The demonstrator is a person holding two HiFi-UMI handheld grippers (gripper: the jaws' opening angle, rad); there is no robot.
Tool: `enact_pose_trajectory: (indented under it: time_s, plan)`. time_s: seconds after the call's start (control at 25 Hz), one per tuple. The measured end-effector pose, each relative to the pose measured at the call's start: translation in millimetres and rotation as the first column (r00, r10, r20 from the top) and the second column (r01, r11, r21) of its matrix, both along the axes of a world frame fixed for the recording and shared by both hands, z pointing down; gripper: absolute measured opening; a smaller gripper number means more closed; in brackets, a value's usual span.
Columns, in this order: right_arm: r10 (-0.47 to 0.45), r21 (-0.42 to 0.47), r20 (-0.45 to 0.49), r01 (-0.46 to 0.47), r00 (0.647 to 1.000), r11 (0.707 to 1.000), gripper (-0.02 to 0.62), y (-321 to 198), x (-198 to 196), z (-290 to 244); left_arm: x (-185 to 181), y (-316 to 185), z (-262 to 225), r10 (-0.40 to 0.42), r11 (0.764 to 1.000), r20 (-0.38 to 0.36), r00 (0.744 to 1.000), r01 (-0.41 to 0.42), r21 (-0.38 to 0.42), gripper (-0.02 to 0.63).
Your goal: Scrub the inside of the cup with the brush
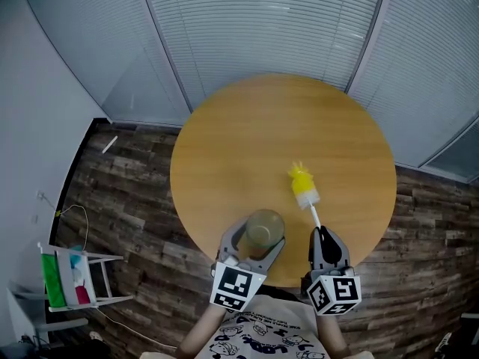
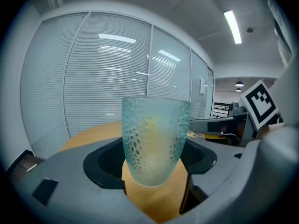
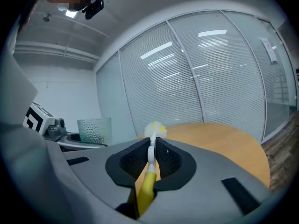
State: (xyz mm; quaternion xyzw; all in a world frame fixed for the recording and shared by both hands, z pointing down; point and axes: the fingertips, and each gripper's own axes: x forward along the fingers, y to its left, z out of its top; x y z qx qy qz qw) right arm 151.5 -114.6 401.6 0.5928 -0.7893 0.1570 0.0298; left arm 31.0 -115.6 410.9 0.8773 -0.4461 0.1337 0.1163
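Some brush (image 1: 304, 189) hid in R gripper (image 1: 324, 239), cup (image 1: 264, 225) in L gripper (image 1: 253, 241).

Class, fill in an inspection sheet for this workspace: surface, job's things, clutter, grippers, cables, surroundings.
Surface: round wooden table.
Job's things: dimpled clear cup, upright; yellow-and-white brush to its right, head outside the cup.
Clutter: nothing seen on the table.
Grippers: left gripper shut on the cup; right gripper shut on the brush handle.
Cables: thin wire over the floor at left.
Surroundings: plank floor, blinds behind the table, small rack at left.
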Motion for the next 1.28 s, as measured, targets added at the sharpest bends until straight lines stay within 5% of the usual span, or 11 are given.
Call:
enact_pose_trajectory:
  time_s: [1.28]
  plan:
    - [0.032,0.039,-0.068,-0.029,0.997,0.999,0.048,-10.2,3.0,-10.8,-20.3,-16.6,-7.9,-0.049,0.998,-0.01,0.999,0.049,0.026,0.362]
